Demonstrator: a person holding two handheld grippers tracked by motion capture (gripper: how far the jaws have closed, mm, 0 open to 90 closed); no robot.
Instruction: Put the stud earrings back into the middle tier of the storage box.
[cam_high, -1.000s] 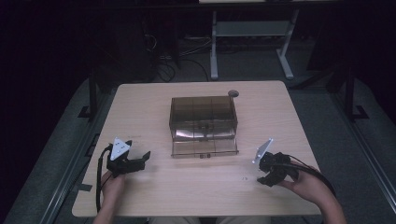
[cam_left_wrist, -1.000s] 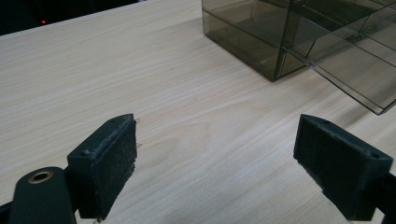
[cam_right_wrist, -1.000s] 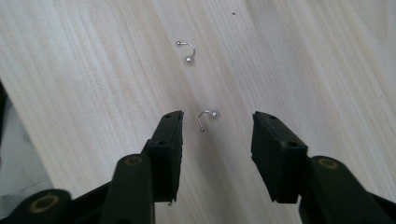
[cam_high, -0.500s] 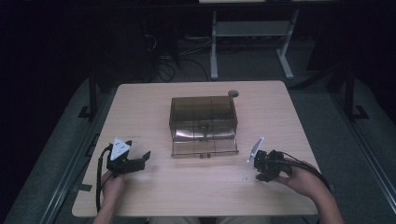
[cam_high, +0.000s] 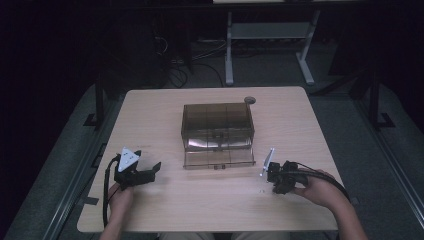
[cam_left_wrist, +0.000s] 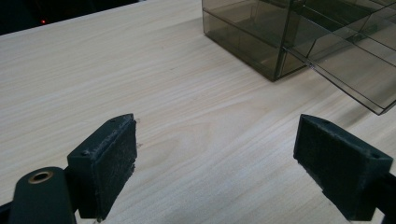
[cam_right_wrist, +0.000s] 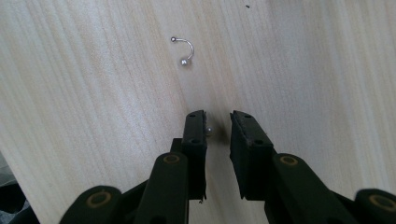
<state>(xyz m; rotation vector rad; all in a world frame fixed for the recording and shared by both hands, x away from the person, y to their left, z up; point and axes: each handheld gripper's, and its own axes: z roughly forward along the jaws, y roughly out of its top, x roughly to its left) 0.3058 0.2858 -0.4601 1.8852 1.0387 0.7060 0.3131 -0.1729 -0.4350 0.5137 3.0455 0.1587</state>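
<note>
Fingers (cam_left_wrist: 343, 170) wide apart over table (cam_left_wrist: 140, 74); smoked plastic box (cam_left_wrist: 299, 42) ahead.

The surface (cam_high: 165, 205) looks like pale wood laminate, matt, with fine straight grain. At its middle the organiser box (cam_high: 217, 127) is smoky translucent plastic, glossy, its walls catching light. In the right gripper view a curved earring (cam_right_wrist: 183, 49) at 12 o'clock from the right claw (cam_right_wrist: 218, 125) is polished metal with shiny ball ends; a small glossy bead (cam_right_wrist: 209, 130) sits between the jaws. The left claw (cam_left_wrist: 217, 170) is matt black plastic, its pads (cam_left_wrist: 114, 163) rough and felt-like.
</note>
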